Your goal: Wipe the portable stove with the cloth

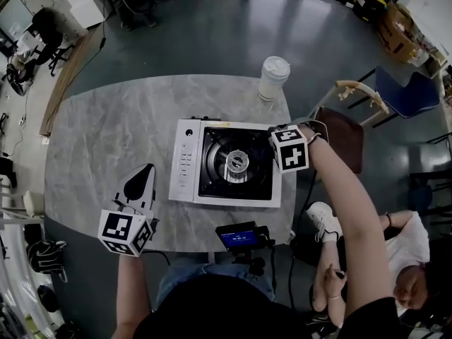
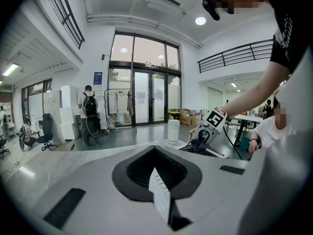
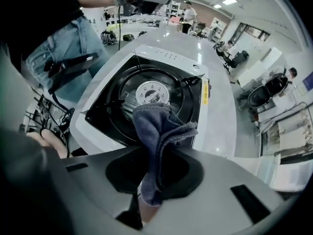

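The portable stove is white with a black top and a round burner, and stands mid-table. My right gripper hovers over the stove's right edge. It is shut on a blue-grey cloth, which bunches out of the jaws above the black stove top and its burner. My left gripper is left of the stove over the table, shut with nothing in it. The left gripper view shows the right gripper at the far stove with the dark cloth.
A white lidded cup stands behind the stove on the grey marble table. A small device with a lit screen sits at the table's near edge. A brown chair and a seated person are at the right.
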A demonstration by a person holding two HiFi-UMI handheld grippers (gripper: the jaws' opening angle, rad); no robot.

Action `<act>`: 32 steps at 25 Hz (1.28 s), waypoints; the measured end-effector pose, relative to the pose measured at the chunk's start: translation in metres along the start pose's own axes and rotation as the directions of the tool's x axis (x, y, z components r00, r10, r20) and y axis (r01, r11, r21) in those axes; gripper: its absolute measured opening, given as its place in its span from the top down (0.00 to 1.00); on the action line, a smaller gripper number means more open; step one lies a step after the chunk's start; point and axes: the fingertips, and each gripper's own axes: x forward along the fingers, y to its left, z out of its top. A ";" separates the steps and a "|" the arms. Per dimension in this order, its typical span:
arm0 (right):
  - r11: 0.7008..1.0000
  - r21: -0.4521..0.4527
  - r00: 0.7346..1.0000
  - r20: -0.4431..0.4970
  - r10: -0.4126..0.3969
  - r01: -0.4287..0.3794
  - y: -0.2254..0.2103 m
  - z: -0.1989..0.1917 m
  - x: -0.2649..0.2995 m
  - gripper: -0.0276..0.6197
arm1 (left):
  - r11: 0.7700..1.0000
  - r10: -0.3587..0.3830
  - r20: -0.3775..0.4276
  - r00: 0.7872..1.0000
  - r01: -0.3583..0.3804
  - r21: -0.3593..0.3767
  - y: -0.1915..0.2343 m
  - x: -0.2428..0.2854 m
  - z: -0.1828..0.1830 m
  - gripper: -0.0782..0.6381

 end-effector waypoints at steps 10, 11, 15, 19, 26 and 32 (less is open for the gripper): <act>0.895 0.422 0.985 -0.021 0.170 -0.145 0.029 0.017 -0.005 0.84 | 0.998 -0.056 0.012 0.998 0.056 0.008 -0.025 0.008 0.007 0.89; 0.874 0.456 0.981 -0.004 0.192 -0.169 0.034 0.020 -0.005 0.84 | 0.998 -0.065 0.016 0.998 0.065 0.015 -0.026 0.009 0.009 0.90; 0.752 0.593 0.954 0.115 0.276 -0.289 0.057 0.029 -0.006 0.84 | 0.992 -0.117 0.027 0.993 0.116 0.042 -0.029 0.012 0.014 0.90; 0.607 0.692 0.918 0.243 0.314 -0.390 0.074 0.039 -0.008 0.84 | 0.987 -0.153 0.020 0.988 0.152 0.049 -0.025 0.009 0.009 0.90; 0.422 0.791 0.896 0.384 0.224 -0.444 0.081 0.043 -0.008 0.84 | 0.984 -0.176 0.048 0.983 0.175 0.021 -0.008 0.004 0.005 0.89; 0.449 0.858 0.964 0.264 0.033 -0.250 0.082 0.039 -0.030 0.84 | 0.980 -0.199 0.082 0.977 0.198 0.016 0.003 -0.003 0.013 0.89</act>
